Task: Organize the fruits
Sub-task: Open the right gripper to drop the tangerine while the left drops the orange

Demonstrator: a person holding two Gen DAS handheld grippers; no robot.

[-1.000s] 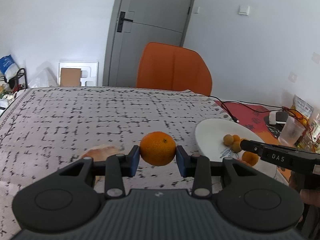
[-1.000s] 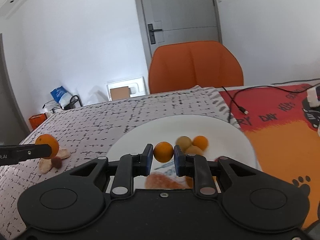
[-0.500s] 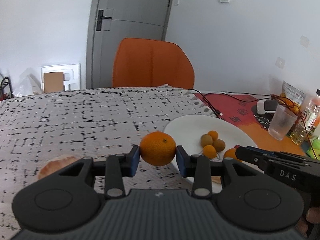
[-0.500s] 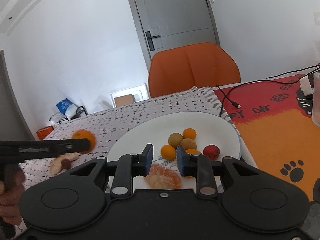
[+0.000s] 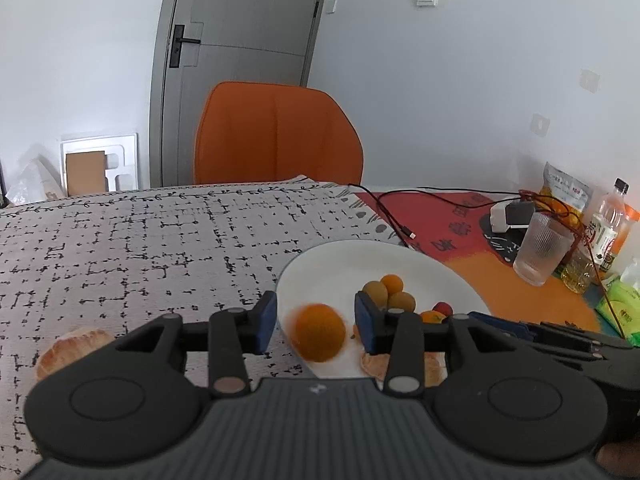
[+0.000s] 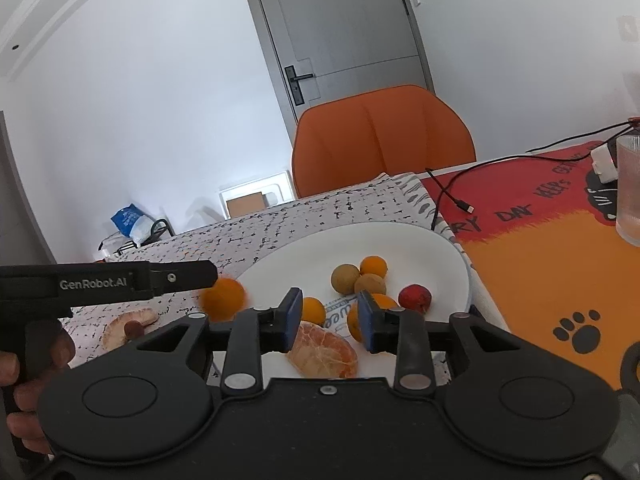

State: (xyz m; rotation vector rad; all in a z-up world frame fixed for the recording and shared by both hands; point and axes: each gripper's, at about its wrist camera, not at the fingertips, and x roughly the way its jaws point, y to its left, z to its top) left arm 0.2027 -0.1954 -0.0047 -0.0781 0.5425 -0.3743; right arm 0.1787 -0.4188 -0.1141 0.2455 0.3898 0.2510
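Note:
My left gripper (image 5: 316,322) hangs over the left rim of the white plate (image 5: 340,264), its jaws opening. A blurred orange (image 5: 318,332) drops between the blue pads, touching neither. From the right wrist view, this orange (image 6: 222,298) is just below the left gripper (image 6: 200,276). My right gripper (image 6: 329,320) is low over the plate (image 6: 304,256), jaws opening, nothing pressed between them. A small orange (image 6: 313,310) lies on the plate behind its left pad. A peeled mandarin (image 6: 324,354), brown longans (image 6: 346,278) and a red fruit (image 6: 415,297) also lie there.
Peeled segments (image 5: 74,346) lie on the patterned cloth left of the plate. A glass (image 5: 542,250), a bottle (image 5: 608,224), a charger with cables (image 5: 392,216) and a green pack (image 5: 624,312) stand at the right. An orange chair (image 5: 276,136) is behind the table.
The left gripper moved right to the plate's rim and let go of the orange, which is falling. The right gripper released its small orange onto the plate and widened its jaws.

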